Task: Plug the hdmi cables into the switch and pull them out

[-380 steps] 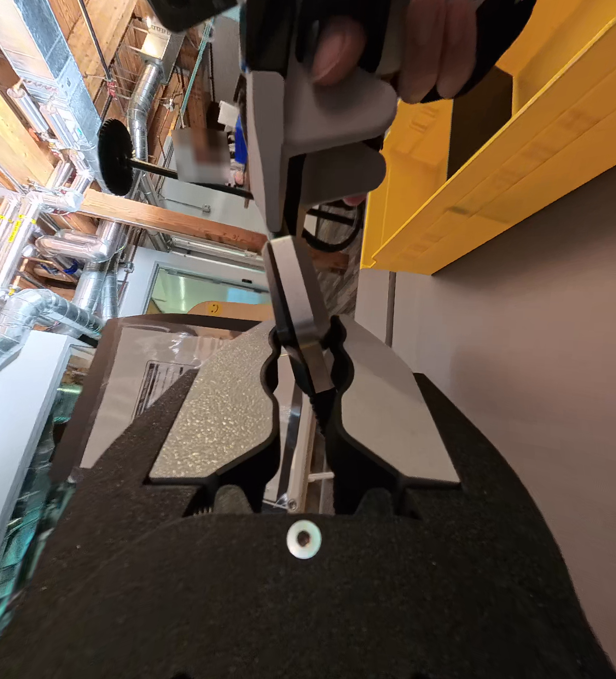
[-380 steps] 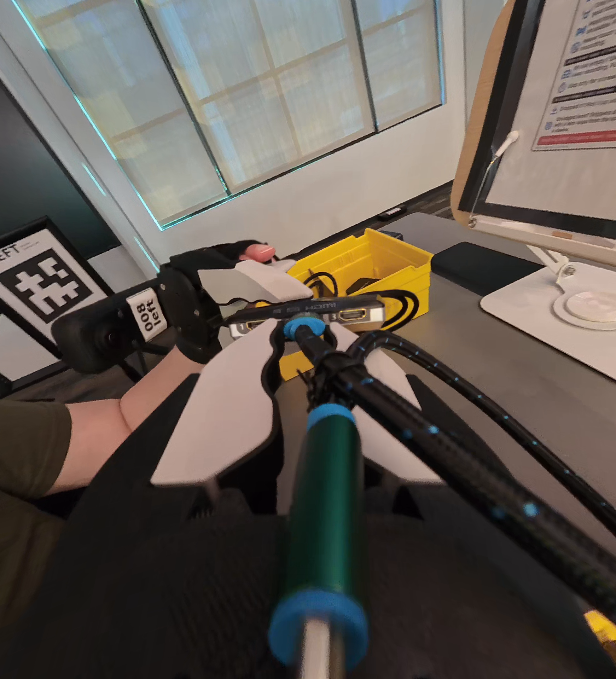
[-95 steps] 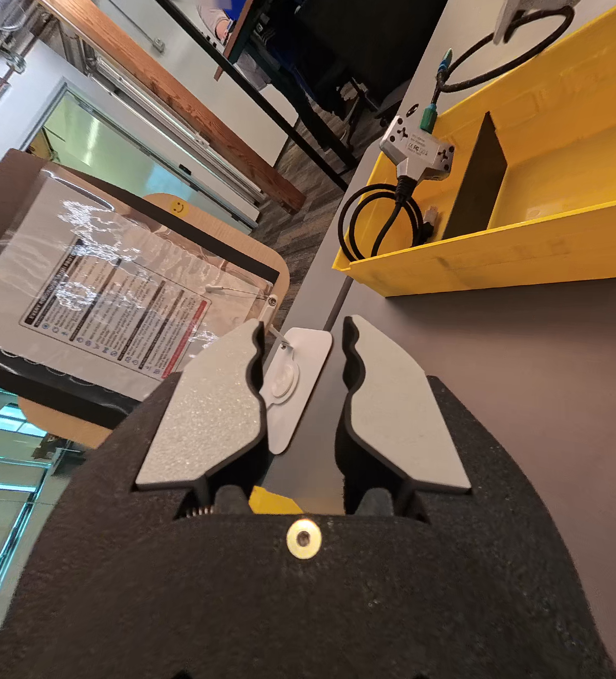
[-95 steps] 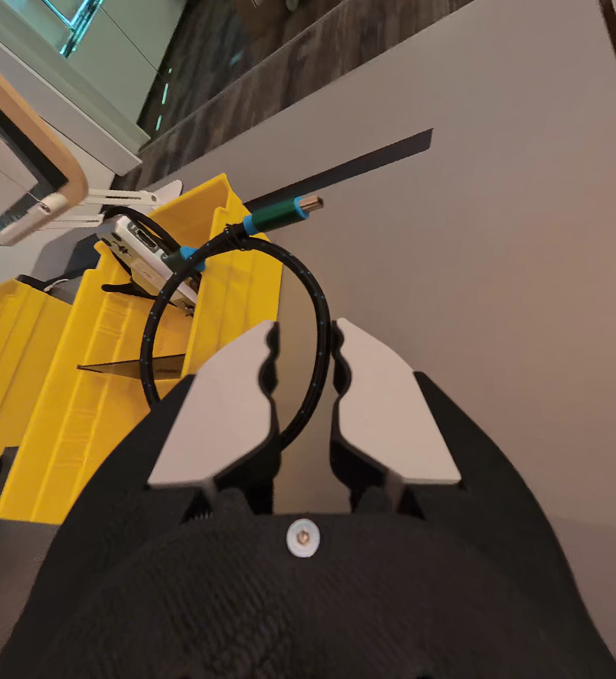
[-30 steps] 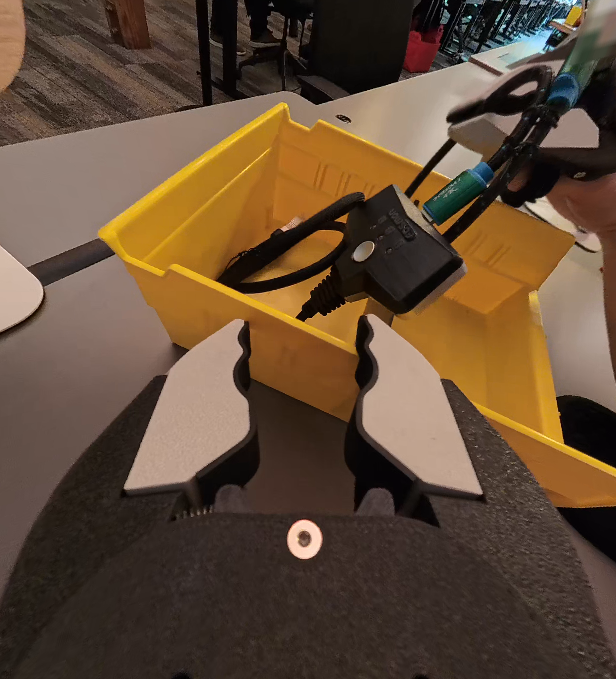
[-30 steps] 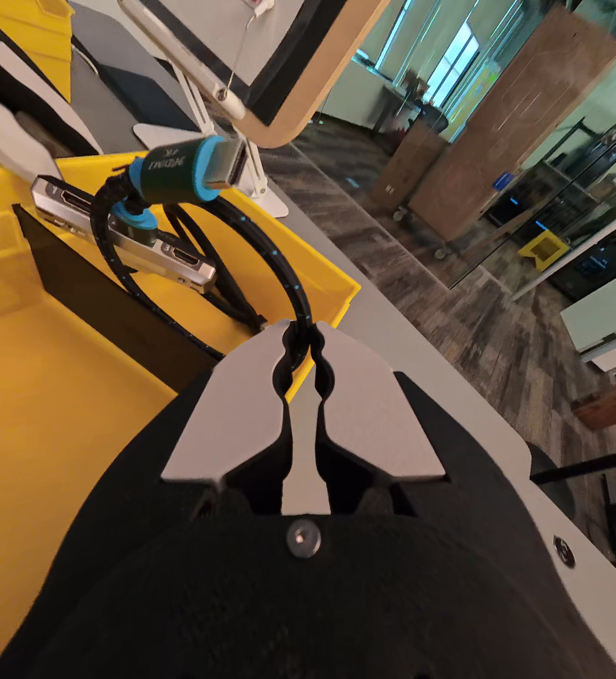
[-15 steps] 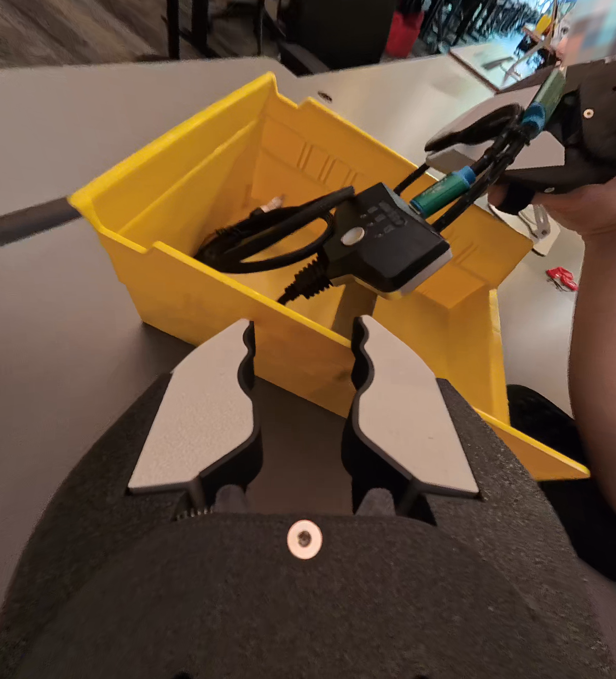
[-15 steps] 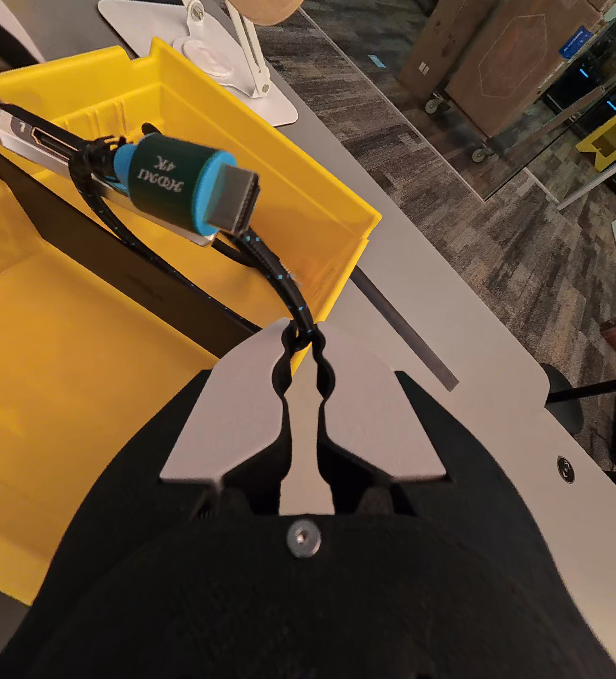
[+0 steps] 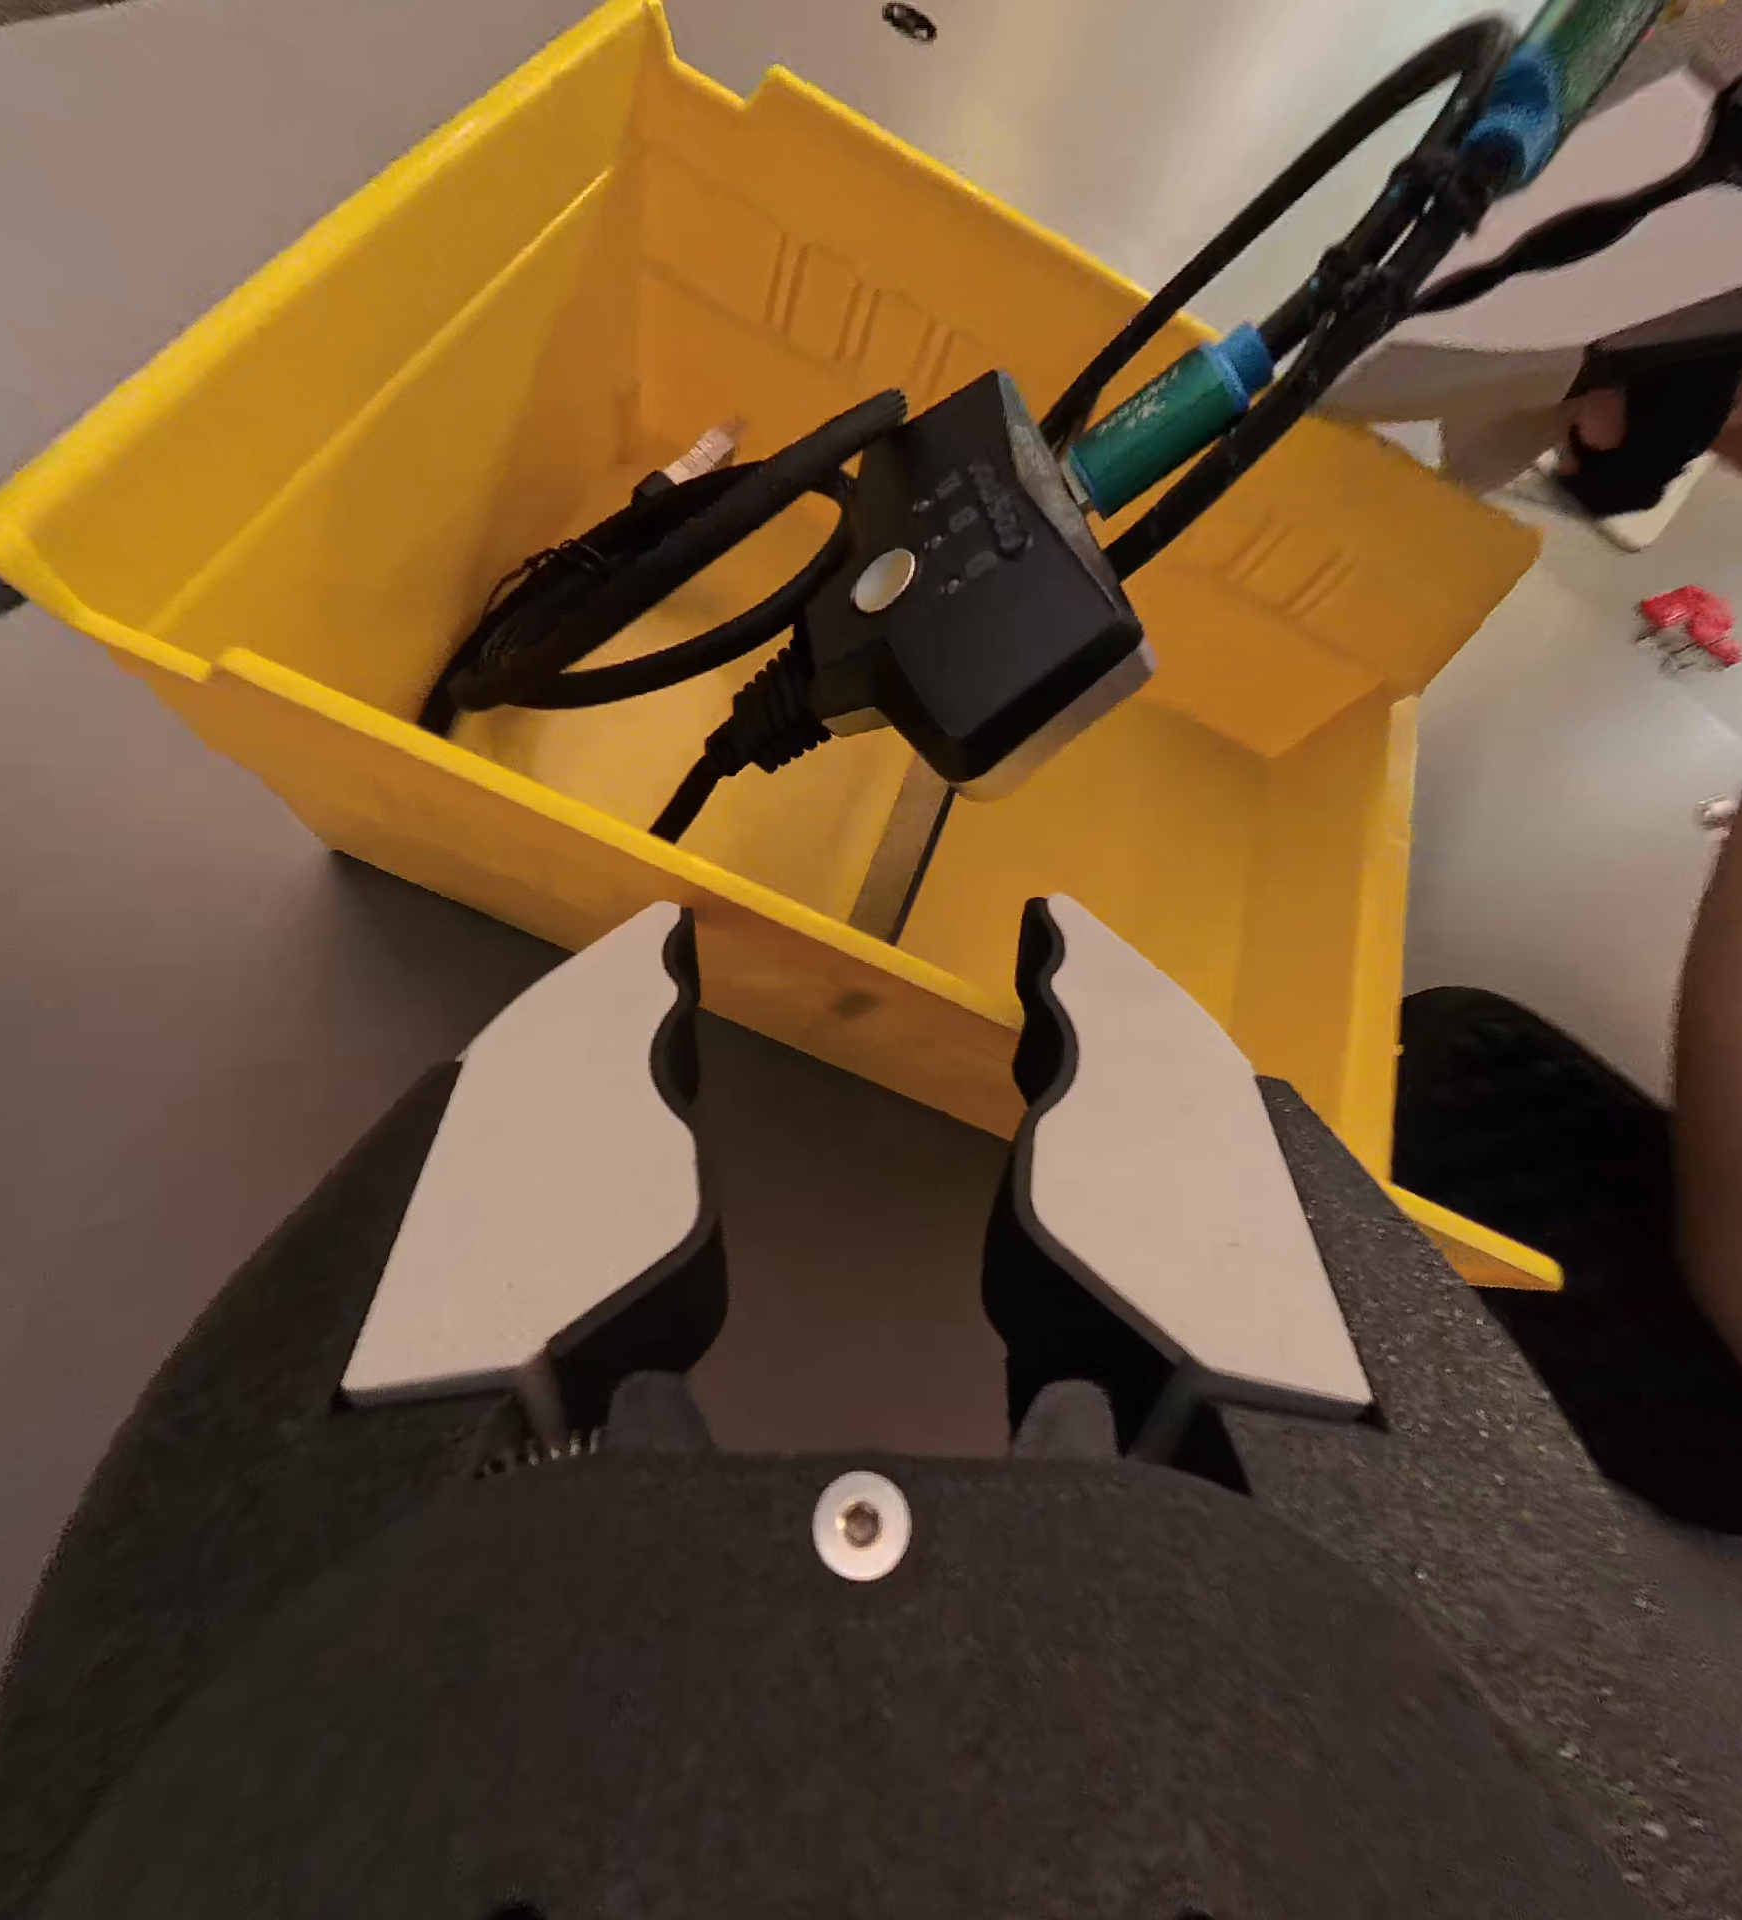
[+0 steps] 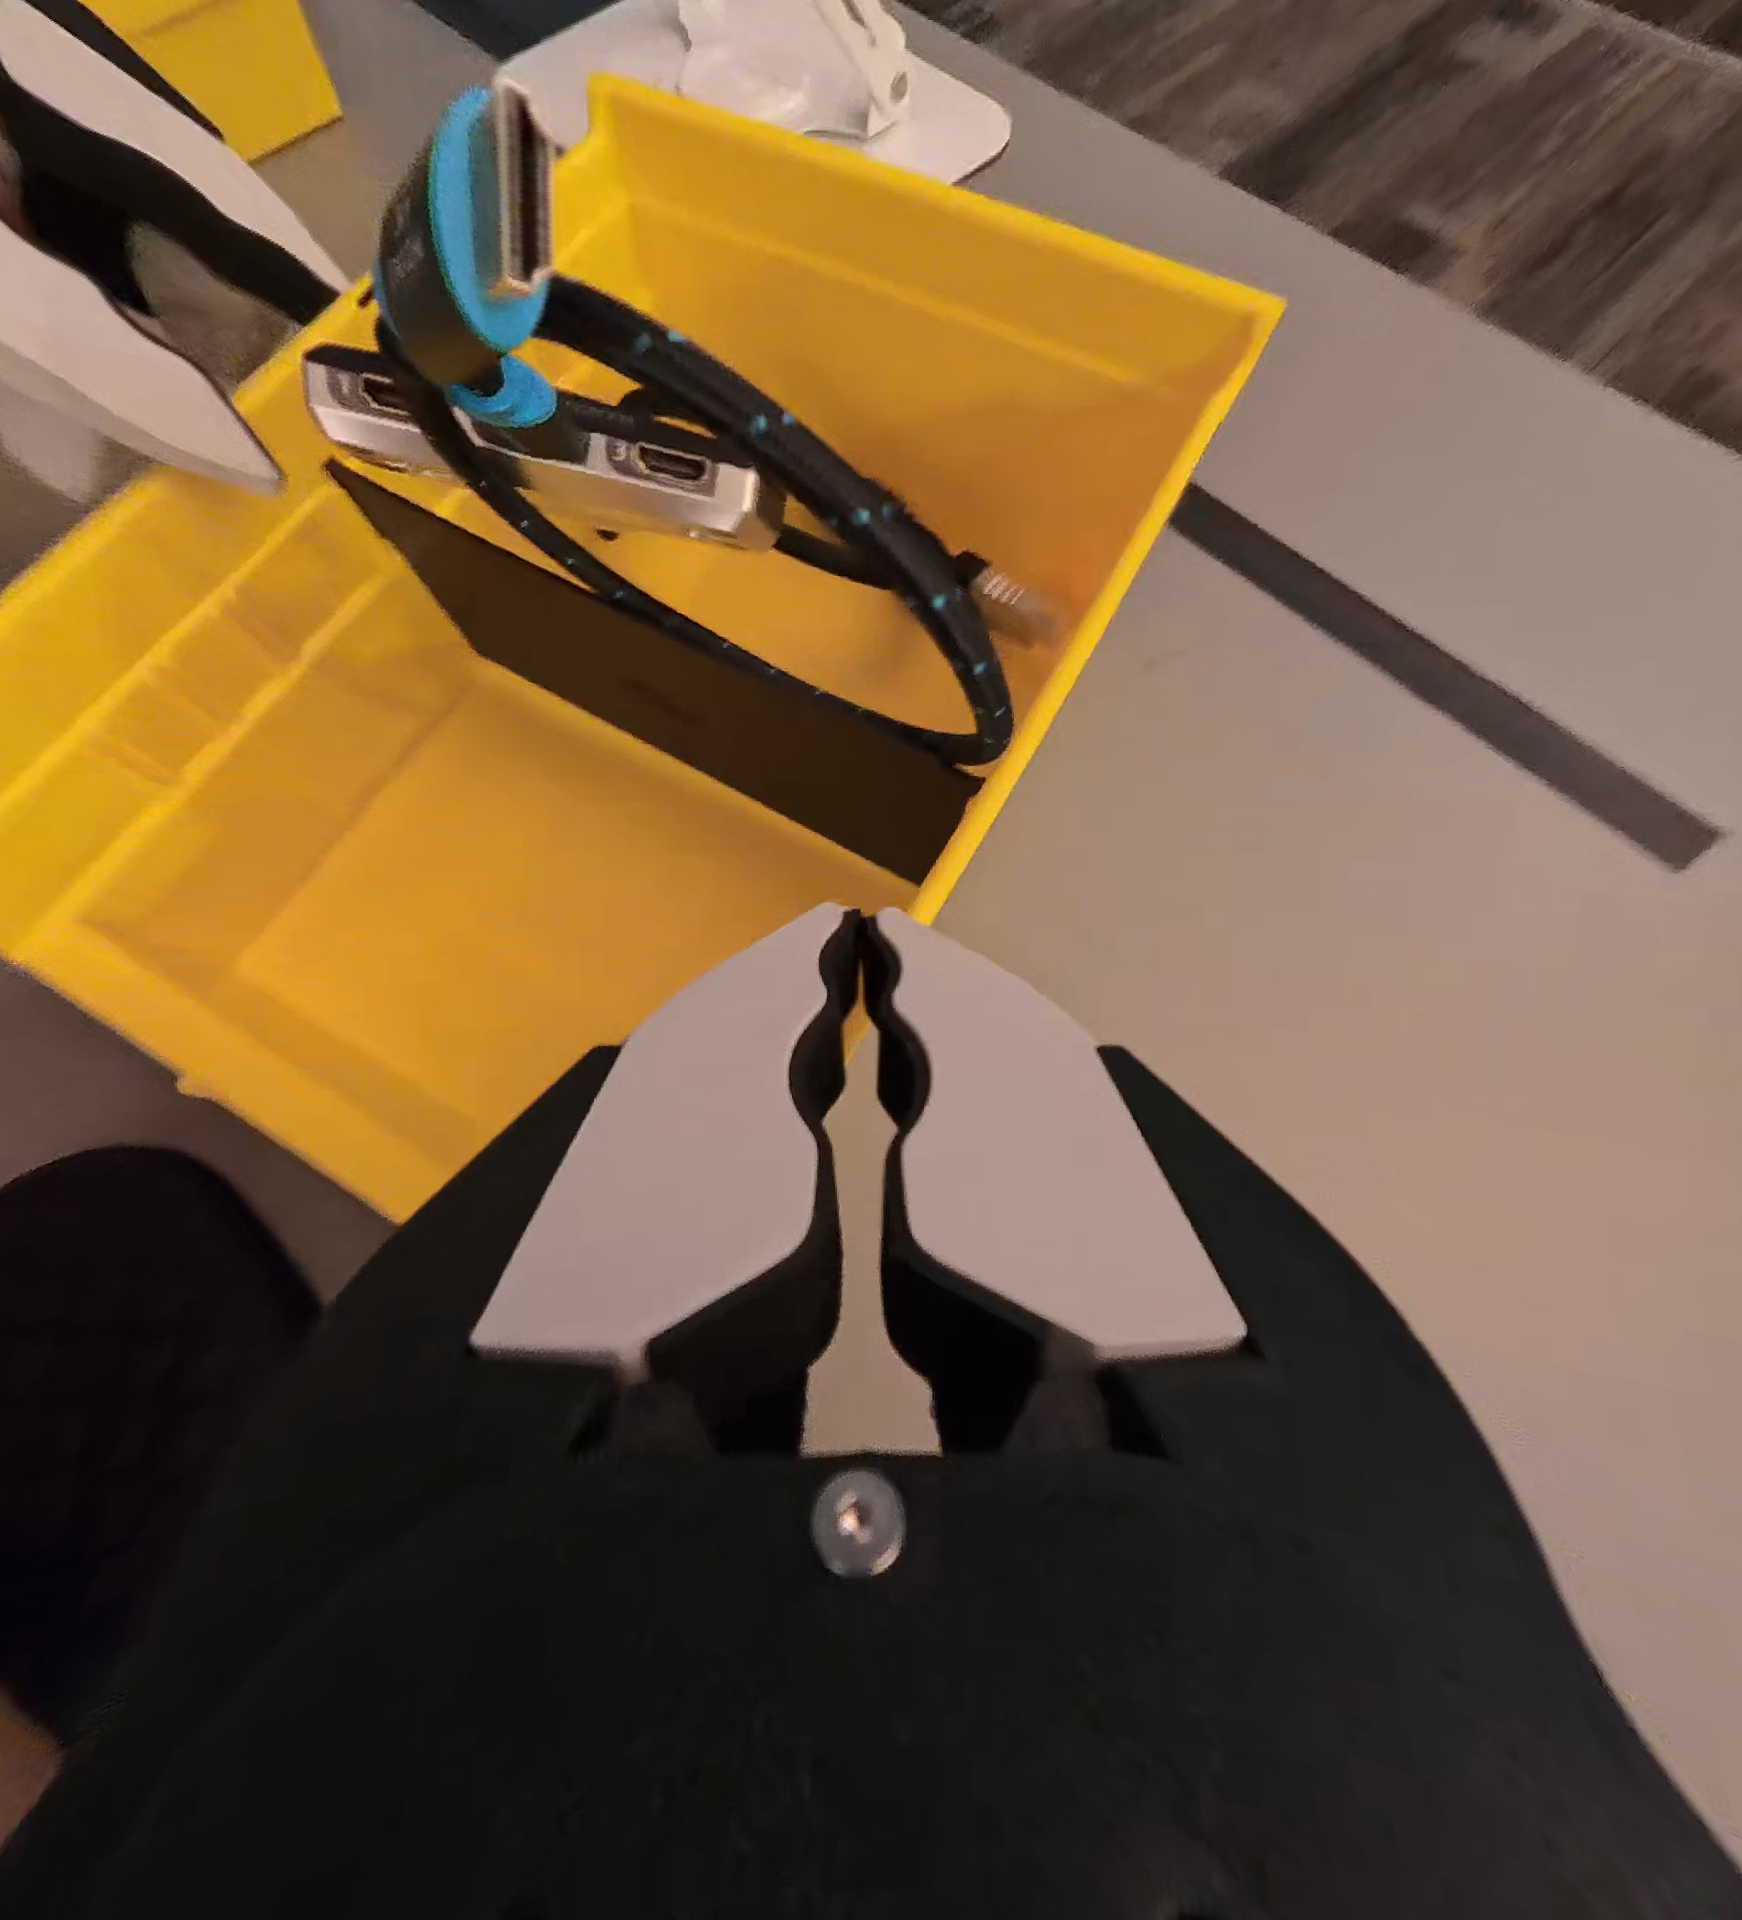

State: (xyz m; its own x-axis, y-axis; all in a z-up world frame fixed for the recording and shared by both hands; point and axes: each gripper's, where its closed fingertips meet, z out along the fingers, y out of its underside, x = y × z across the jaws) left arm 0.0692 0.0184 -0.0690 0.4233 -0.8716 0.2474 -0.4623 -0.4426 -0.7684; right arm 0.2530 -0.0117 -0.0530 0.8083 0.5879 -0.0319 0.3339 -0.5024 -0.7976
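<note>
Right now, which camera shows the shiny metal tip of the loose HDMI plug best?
The right wrist view: the loose HDMI plug points its bare metal tip toward the camera, above the yellow bin. The left wrist view catches only its blurred green-and-blue body at the top right corner; the tip is out of sight.

Left gripper (image 9: 851, 961) held with fingers spread, empty, before a yellow bin (image 9: 347, 312)
A black switch (image 9: 971, 592) is seen propped above the bin's divider, a green-and-blue HDMI plug (image 9: 1163, 426) seated in it; braided cable (image 9: 1251, 260) is gripped by the right gripper (image 9: 1469, 197) at upper right
</note>
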